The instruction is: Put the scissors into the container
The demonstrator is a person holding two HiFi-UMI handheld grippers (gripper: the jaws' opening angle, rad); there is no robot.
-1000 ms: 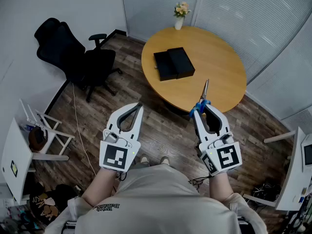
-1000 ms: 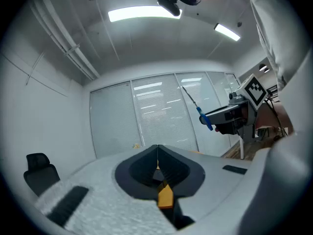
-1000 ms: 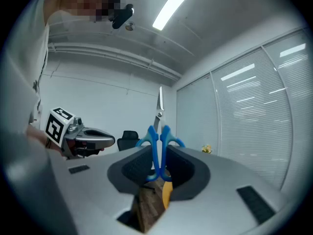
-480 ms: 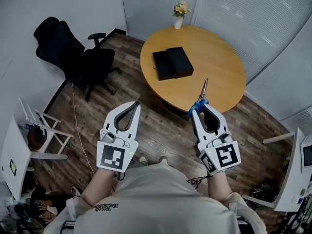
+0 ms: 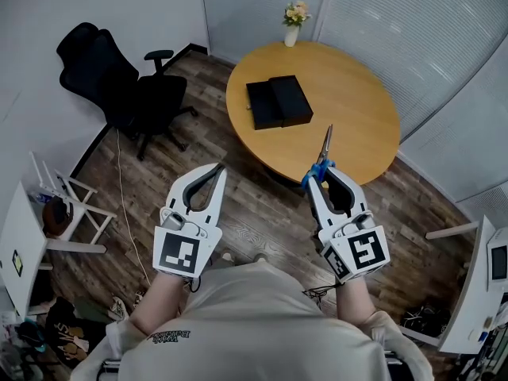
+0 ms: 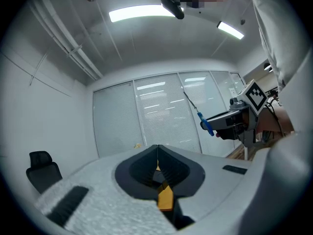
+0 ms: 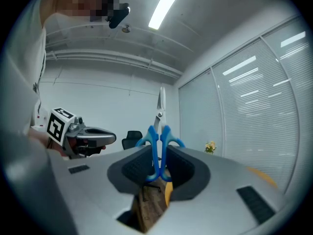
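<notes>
The right claw (image 7: 158, 150) is clamped on the blue handles of the scissors (image 7: 159, 127), whose closed blades point away from it. In the head view the blades show against the near edge of the round wooden table (image 5: 361, 113). The left claw (image 6: 157, 155) has its jaws together with nothing between them, held level with the right over the wood floor (image 5: 182, 161). The black container (image 5: 278, 101) lies open near the table's left edge, well apart from the scissors. A flower vase (image 5: 293, 26) stands at the far edge.

**Colours and patterns of the objects shown.**
Blue-handled, silver-bladed scissors (image 5: 324, 152); black rectangular container (image 5: 278, 102); tan round wooden table (image 5: 359, 121); white left gripper (image 5: 219, 168) and right gripper (image 5: 317, 176), with black-and-white square markers.
</notes>
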